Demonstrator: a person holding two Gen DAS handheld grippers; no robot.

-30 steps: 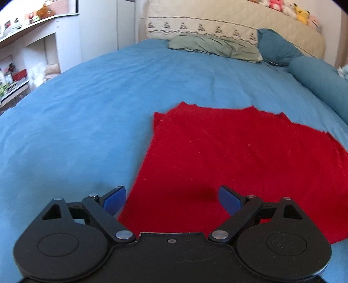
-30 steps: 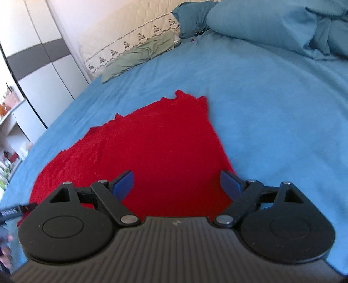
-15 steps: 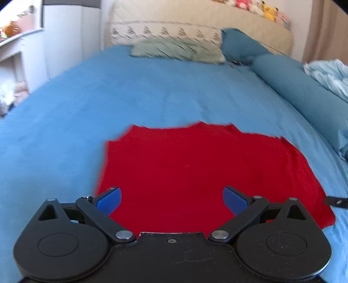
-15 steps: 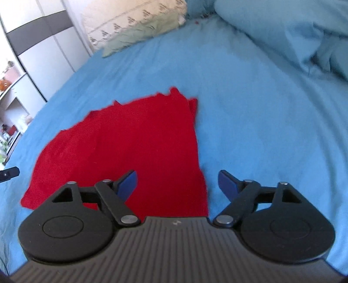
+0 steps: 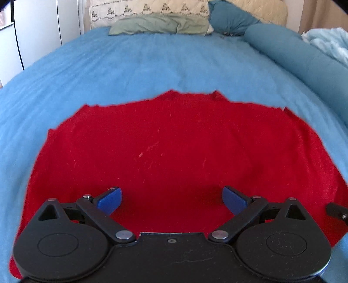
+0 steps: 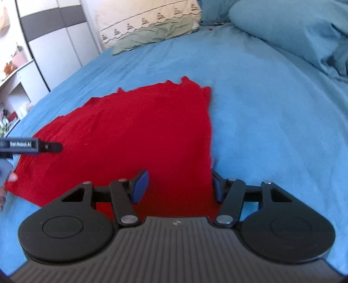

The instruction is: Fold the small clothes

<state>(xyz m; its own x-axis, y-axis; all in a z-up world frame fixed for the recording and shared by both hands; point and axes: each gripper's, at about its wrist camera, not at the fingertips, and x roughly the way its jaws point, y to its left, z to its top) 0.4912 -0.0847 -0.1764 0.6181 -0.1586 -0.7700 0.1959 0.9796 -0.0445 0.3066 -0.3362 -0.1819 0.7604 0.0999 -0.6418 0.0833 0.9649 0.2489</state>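
Blue bedsheet (image 5: 152, 65) covers the bed, green pillow (image 5: 161, 26) at far end. Red garment (image 5: 165, 156) lies flat on near part of sheet. Left gripper (image 5: 171, 199) hovers over garment's near edge, jaws spread wide, nothing btwn them. Right gripper (image 6: 179, 187) at garment's near right corner, jaws closing w/ cloth btwn pads, not pressing yet.

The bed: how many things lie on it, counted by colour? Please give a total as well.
Red: 1, the red garment
Pale green: 1, the green pillow
Dark teal: 2, the teal cushion and the teal bolster
Light blue: 1, the crumpled light blue bedding
Total: 5
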